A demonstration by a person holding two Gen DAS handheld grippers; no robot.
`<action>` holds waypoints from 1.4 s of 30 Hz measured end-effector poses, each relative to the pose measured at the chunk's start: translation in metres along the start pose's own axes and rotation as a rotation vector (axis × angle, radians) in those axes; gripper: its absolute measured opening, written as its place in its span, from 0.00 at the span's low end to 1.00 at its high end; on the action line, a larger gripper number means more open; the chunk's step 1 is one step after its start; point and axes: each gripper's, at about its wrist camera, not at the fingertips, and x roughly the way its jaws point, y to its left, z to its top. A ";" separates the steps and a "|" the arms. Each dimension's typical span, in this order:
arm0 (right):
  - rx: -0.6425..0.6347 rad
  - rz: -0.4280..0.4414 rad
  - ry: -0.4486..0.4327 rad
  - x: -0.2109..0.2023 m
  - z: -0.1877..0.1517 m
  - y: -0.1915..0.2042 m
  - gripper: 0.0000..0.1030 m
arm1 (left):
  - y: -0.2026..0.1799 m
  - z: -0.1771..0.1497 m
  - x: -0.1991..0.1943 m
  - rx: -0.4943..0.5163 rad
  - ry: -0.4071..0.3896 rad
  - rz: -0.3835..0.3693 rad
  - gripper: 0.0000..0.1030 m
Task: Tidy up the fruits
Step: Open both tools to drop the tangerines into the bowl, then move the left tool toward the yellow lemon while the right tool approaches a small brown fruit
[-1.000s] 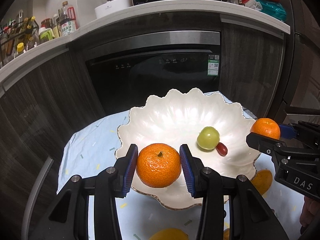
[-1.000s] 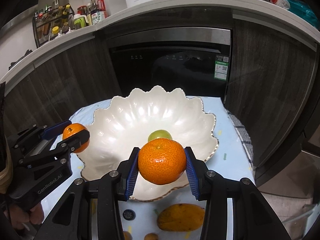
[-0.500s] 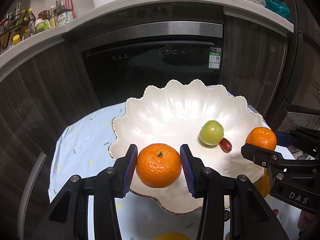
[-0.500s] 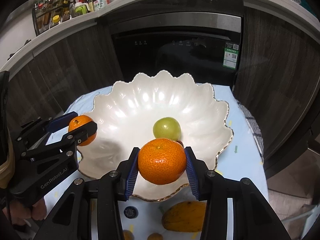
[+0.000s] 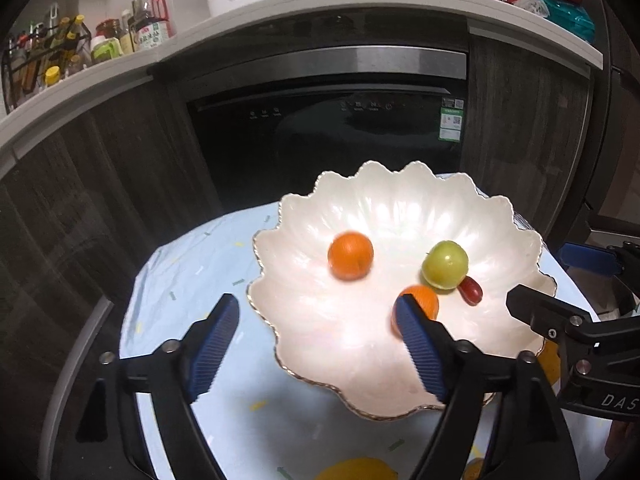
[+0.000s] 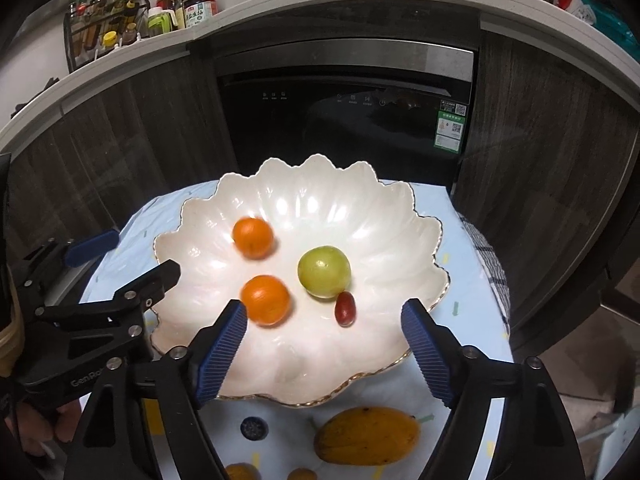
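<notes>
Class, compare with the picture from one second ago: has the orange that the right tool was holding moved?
Yes. The right tool is open, and that orange now lies in the white bowl, left of the green fruit.

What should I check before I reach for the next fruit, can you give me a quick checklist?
1. Left tongs empty and open: ok.
2. Right tongs empty and open: ok.
3. Both tangerines inside the scalloped bowl: ok, the far tangerine and the near tangerine lie in it.
4. Tangerines at rest: cannot tell, both look blurred.
5. Green fruit and red grape undisturbed in the bowl: ok.
6. Next fruit reachable: ok, the mango lies on the cloth in front of the bowl, uncovered.
</notes>
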 end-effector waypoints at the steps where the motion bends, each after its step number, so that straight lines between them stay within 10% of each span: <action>1: 0.000 -0.001 -0.003 -0.002 0.000 0.000 0.80 | 0.001 0.000 -0.002 -0.003 -0.003 0.004 0.84; 42: 0.023 -0.071 -0.106 -0.087 -0.014 0.016 0.84 | 0.015 -0.012 -0.101 -0.067 -0.075 0.035 0.93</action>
